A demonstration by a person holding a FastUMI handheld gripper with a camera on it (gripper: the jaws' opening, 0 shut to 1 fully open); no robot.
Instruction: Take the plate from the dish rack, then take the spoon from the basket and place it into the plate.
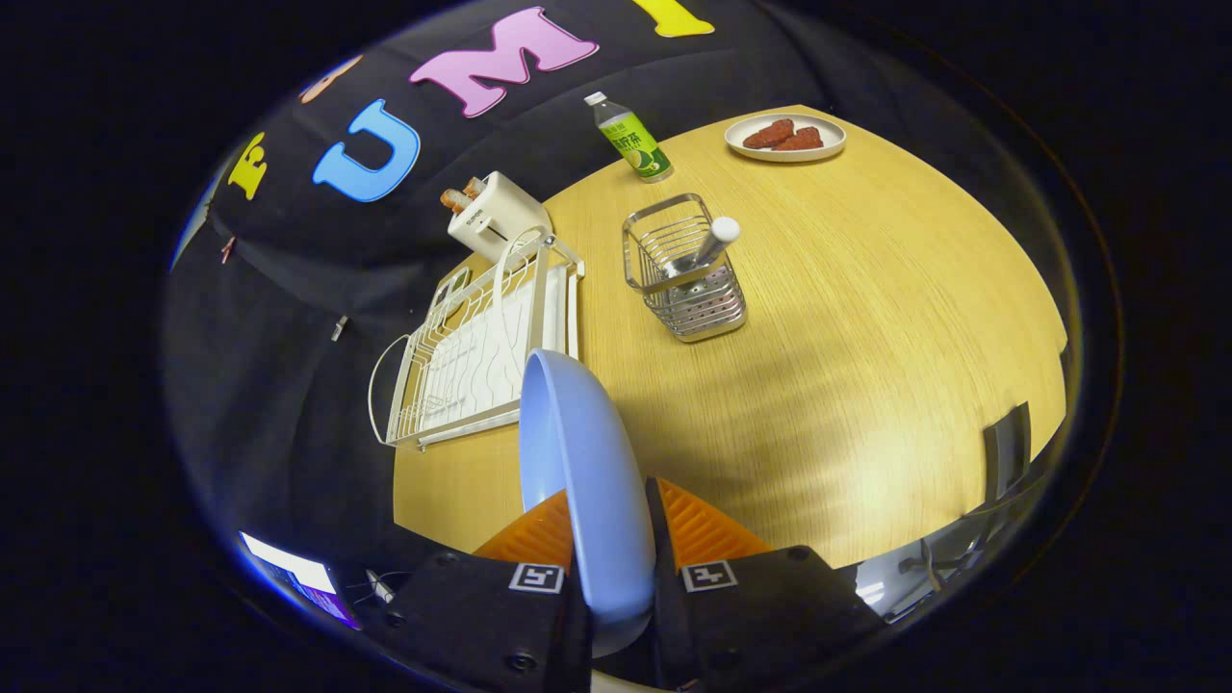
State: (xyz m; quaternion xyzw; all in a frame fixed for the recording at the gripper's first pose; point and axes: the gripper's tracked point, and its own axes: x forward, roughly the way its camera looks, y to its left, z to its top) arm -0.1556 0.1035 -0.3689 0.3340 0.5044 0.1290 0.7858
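Here the gripper [608, 539] is clamped on the blue plate [587, 481], held on edge between both fingers above the wooden table [847, 366]. Beyond, the white dish rack [472, 356] lies empty at the table's edge; the wire basket [685, 269] nearby holds the spoon [714, 239], with bare tabletop around it.

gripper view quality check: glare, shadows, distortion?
Gripper view: strong fisheye bend, the table edge curves; a soft bright patch on the wood right of the hand-held gripper, shut on the blue plate; the basket stays sharp; no heavy shadows.
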